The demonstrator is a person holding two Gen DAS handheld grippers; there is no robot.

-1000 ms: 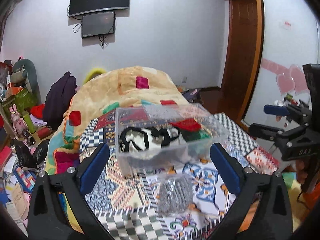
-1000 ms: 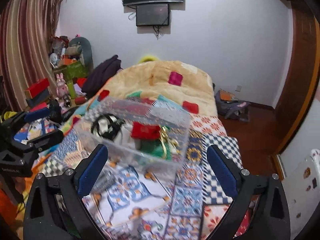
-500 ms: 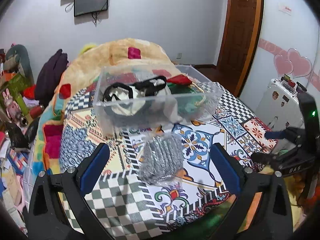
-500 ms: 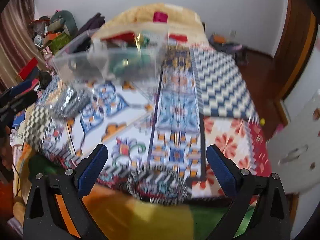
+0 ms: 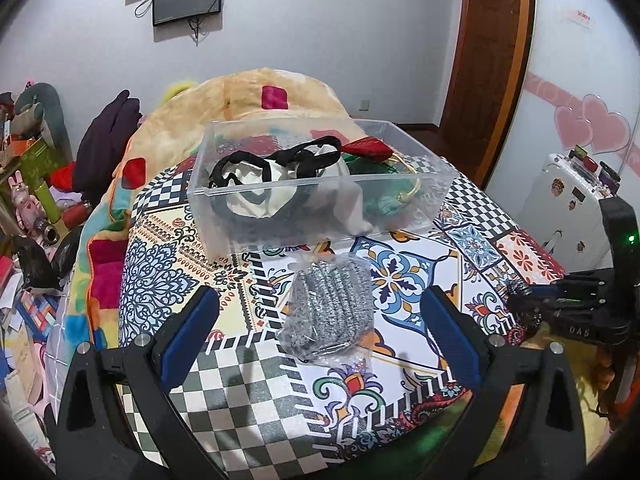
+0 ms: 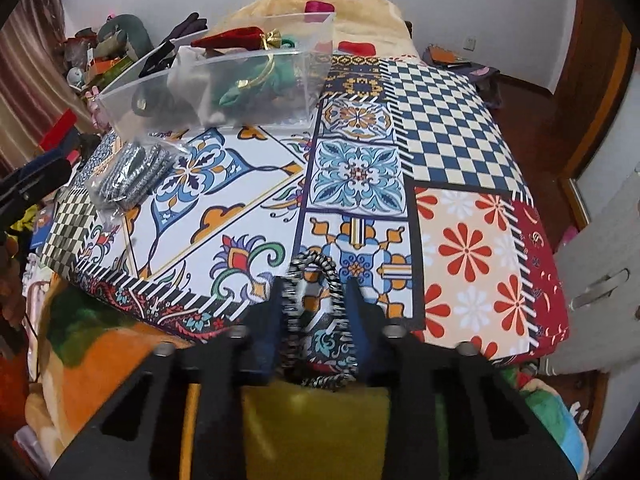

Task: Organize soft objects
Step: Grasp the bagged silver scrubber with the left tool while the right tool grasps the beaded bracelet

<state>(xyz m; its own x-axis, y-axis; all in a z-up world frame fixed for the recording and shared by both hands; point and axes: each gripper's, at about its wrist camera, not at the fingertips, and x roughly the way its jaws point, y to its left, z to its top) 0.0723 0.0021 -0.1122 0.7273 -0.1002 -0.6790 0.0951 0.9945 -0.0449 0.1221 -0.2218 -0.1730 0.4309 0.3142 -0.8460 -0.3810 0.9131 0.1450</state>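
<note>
Left wrist view: the left gripper (image 5: 320, 336) is wide open and holds nothing. It has dropped lower and closer to the bed than it was a moment ago. Right between its blue fingers (image 5: 188, 336) lies a clear bag of grey knit things (image 5: 330, 308), flat on the patterned cover (image 5: 168, 268). Just behind the bag sits the clear box (image 5: 320, 184), which already has a white and black cloth (image 5: 276, 184), a red pouch (image 5: 366, 148) and something green inside. The right gripper (image 5: 536, 304) shows at the right edge, with a dark stripy thing at its tip.

Right wrist view: this is the big change. Half a second ago the right gripper (image 6: 316, 304) was wide open over the bed edge. Now its fingers have closed in tight on a black and white stripy band (image 6: 314, 280) at the near edge of the bed. The box (image 6: 224, 80) is well apart from it, up to the left.

I think the band is caught now, so it can go into the box next, and the left gripper looks ready to take the bag
</note>
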